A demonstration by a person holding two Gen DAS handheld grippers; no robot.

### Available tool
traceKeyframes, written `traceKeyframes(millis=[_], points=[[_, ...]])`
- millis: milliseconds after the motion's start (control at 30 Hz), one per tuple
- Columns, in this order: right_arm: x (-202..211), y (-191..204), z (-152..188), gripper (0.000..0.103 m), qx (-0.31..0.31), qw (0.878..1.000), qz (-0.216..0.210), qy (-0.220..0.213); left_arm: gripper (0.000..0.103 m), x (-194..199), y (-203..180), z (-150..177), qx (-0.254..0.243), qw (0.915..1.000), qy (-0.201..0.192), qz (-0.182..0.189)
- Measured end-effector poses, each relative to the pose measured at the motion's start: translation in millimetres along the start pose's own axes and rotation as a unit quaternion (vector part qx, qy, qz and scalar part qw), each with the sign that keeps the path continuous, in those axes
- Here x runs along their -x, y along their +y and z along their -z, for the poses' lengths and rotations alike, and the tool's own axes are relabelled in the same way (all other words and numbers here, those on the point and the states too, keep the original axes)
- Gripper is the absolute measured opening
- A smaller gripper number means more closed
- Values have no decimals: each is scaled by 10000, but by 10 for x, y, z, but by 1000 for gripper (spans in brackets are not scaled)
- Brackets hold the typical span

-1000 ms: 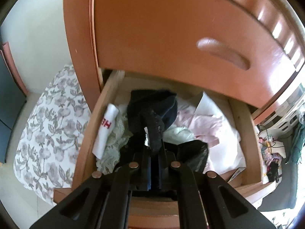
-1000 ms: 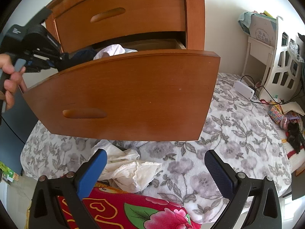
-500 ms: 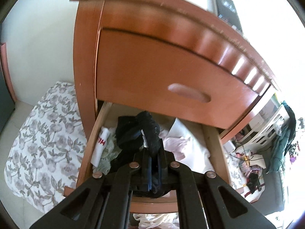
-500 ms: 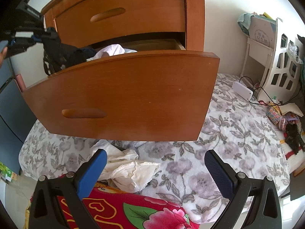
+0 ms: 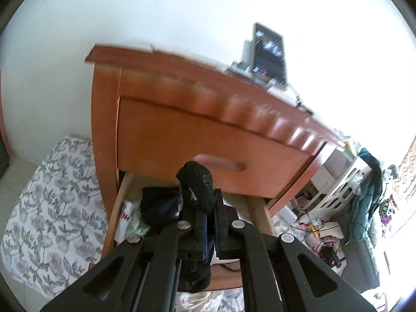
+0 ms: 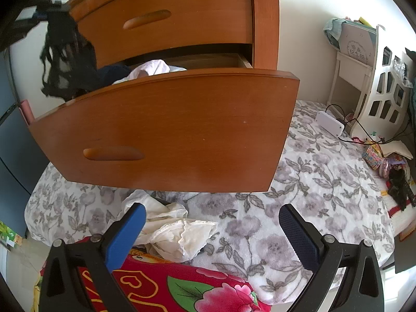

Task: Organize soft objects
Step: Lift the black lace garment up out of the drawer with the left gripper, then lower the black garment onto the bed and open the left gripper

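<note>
My left gripper (image 5: 208, 202) is shut on a black lace garment (image 5: 199, 182) and holds it up above the open lower drawer (image 5: 118, 208). In the right wrist view the same black lace garment (image 6: 65, 59) hangs free from the left gripper (image 6: 49, 5) at the top left, its lower end near the drawer's left corner. More dark clothes (image 5: 161, 205) and a pale pink garment (image 6: 153, 69) lie in the drawer. My right gripper (image 6: 213, 231) stands open with nothing between its fingers, above a crumpled white cloth (image 6: 182, 231) on the bed.
The drawer front (image 6: 169, 130) juts out over a floral bedspread (image 6: 312, 182). A red flowered blanket (image 6: 169, 286) lies under my right gripper. A white power strip (image 6: 329, 124), a white rack (image 6: 384, 91) and a dark garment (image 6: 399, 184) sit at the right. A tablet (image 5: 269, 52) stands on the dresser.
My left gripper has risen and tilted upward, pulling the black lace garment out of the drawer until it hangs above it. The right gripper has stayed still and open.
</note>
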State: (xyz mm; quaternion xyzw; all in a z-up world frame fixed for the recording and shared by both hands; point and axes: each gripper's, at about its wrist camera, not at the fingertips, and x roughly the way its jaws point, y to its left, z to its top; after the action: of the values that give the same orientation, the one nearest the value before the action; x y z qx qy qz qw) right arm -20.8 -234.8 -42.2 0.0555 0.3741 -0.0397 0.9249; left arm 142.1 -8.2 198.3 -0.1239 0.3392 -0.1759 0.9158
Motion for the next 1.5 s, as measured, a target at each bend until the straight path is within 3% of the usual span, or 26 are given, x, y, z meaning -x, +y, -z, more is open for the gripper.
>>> traceKeyframes(millis=[400, 733, 900, 1167, 1500], points=[[2, -10, 4, 103, -4, 10000, 9, 2, 3, 634, -491, -95, -360, 9952, -527, 743], [26, -20, -6, 103, -29, 10000, 30, -39, 3, 876, -844, 63, -758, 9904, -517, 1037], [68, -7, -8, 103, -7, 9999, 63, -150, 3, 773, -850, 220, -818, 9915, -309, 968], [139, 52, 5, 103, 109, 9994, 93, -325, 3, 384, -712, 538, -584, 9943, 372, 812], [150, 76, 8, 103, 163, 9992, 105, -341, 3, -101, -645, 1011, -662, 9898, 1179, 453]])
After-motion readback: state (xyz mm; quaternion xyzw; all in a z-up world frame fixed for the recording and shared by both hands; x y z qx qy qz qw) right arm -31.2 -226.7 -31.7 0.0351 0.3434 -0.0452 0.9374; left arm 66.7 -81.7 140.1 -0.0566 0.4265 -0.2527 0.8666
